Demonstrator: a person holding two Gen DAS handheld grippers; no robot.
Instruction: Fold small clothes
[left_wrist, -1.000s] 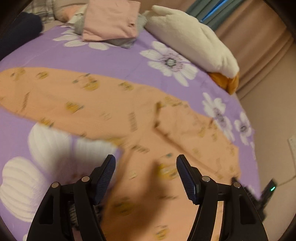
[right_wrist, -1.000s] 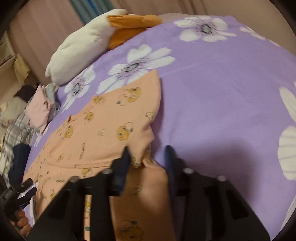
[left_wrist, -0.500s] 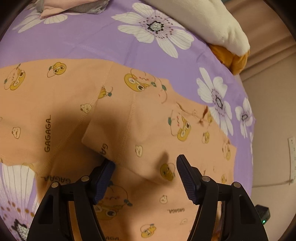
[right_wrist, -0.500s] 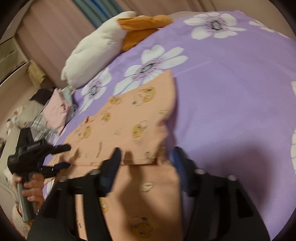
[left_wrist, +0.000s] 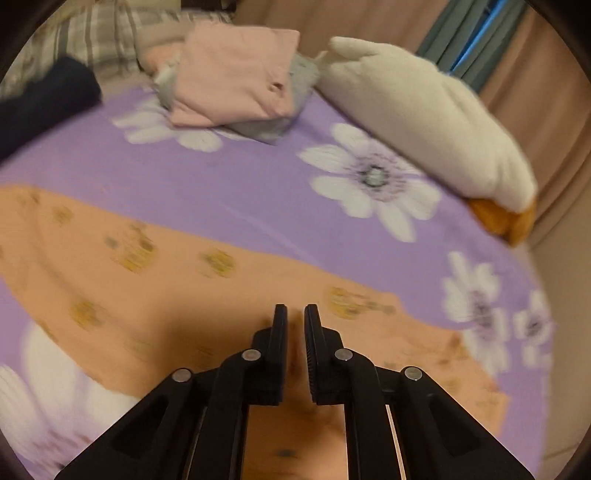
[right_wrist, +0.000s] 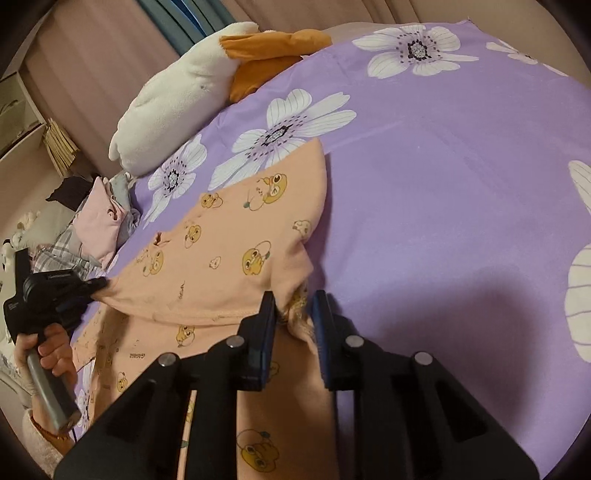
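Peach cotton printed with yellow cartoon ducks fills the middle of my view: the small garment (right_wrist: 221, 254) lies spread on the purple flowered bedspread (right_wrist: 443, 184), and part of it is folded over itself. My right gripper (right_wrist: 294, 314) has a bunched edge of that garment between its 2 jaws, which are closing on it; the cloth already looks pinched there. Across the fabric, in the right wrist view, my left gripper (right_wrist: 101, 286) bites the opposite corner of the same folded layer, and the cloth runs taut from its tip. From the left wrist view the left gripper (left_wrist: 295, 314) shows its jaws drawn nearly together with only a thin slit between them, closing, and peach cloth sits in that slit. The person's hand (right_wrist: 51, 347) wraps the grey handle below the left gripper. Farther up the bed, a folded pink garment (left_wrist: 236, 77) rests on a grey one (left_wrist: 266, 127), just beside a white plush toy (left_wrist: 424, 118) with an orange part. A dark navy item (left_wrist: 44, 103) lies at the bedspread's edge, blurred.
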